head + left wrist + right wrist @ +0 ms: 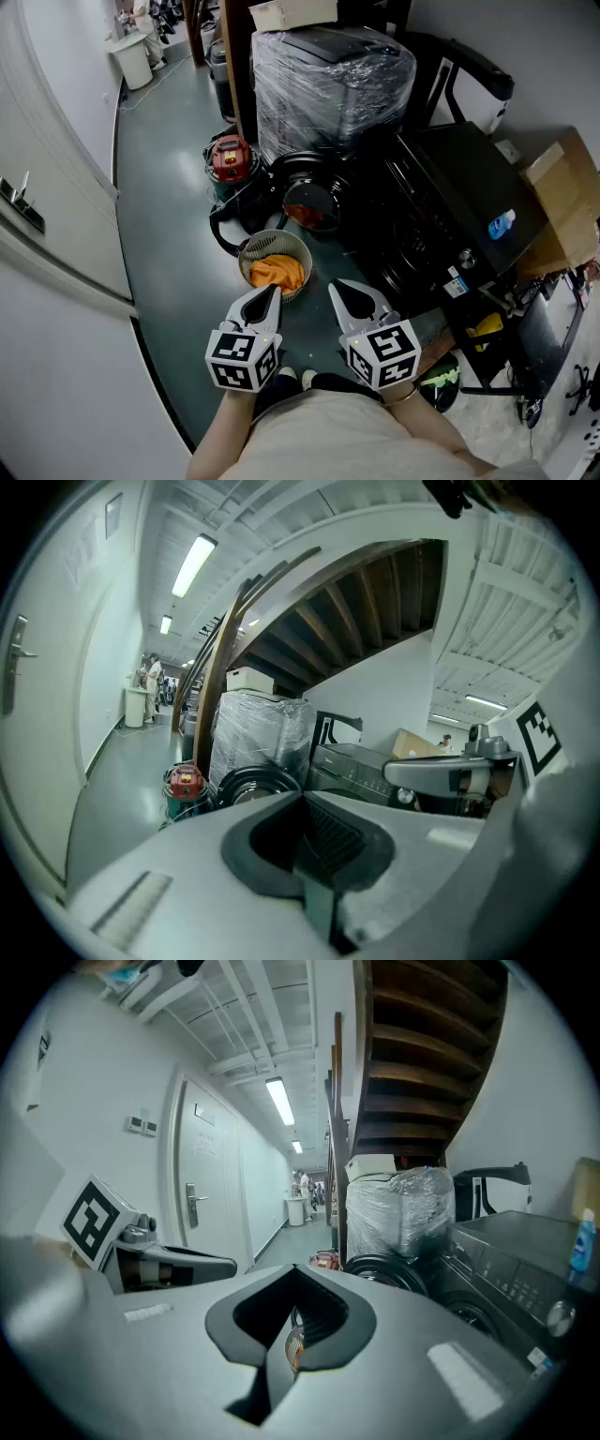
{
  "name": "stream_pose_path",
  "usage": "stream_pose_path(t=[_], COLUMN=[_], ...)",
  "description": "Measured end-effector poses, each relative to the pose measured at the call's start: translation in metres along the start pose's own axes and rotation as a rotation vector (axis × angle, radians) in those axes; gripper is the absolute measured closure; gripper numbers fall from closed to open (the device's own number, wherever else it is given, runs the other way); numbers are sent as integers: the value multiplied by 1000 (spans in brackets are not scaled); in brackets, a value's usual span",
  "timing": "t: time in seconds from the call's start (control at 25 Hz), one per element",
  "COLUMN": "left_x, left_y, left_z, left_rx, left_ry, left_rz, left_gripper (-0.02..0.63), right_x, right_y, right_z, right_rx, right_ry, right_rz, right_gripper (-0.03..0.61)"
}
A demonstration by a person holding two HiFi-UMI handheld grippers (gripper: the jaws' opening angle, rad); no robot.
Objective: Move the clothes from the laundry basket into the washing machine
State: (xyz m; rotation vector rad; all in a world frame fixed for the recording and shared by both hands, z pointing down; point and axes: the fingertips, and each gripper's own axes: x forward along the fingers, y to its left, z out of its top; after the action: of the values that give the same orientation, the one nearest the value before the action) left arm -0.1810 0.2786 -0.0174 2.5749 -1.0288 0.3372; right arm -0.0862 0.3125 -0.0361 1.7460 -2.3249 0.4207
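Red canister vacuum (230, 157): on the floor (169, 206), just left of the plastic-wrapped stack (328, 84).
Laundry basket (258, 240): round, standing on the floor mid-aisle.
Left claw (269, 296): jaws pressed together, nothing between them, tip above the basket's near rim.
Orange cloth (277, 272): heaped in the basket.
Door (314, 169): swung open just beyond the basket, with orange showing within its ring.
Right claw (343, 292): closed and empty, just right of the basket.
Washing machine (441, 216): black, along the floor's right edge.

even light from ceiling strip lights (194, 564); gripper views bend at edges, with dark corners
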Motion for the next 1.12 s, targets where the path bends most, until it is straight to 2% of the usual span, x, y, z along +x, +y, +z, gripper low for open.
stream_pose_path(t=[0.36,0.68,0.88,1.12], left_x=[3,8,12,30], left_y=[-6,-17,-18,2], left_z=[-2,-3,-15,-16], left_rx=[-7,-29,-25,-55], left_ry=[-1,-26,12,34], left_rz=[3,-12,-17,2], left_gripper=[614,614,614,614], right_x=[-6,-20,-26,0], right_y=[0,-10,-15,-26], right_z=[-5,-5,-20,-17], right_rx=[16,13,117,101], right_ry=[9,-24,-9,-1], right_rz=[39,27,56,35], right_gripper=[557,555,555,555])
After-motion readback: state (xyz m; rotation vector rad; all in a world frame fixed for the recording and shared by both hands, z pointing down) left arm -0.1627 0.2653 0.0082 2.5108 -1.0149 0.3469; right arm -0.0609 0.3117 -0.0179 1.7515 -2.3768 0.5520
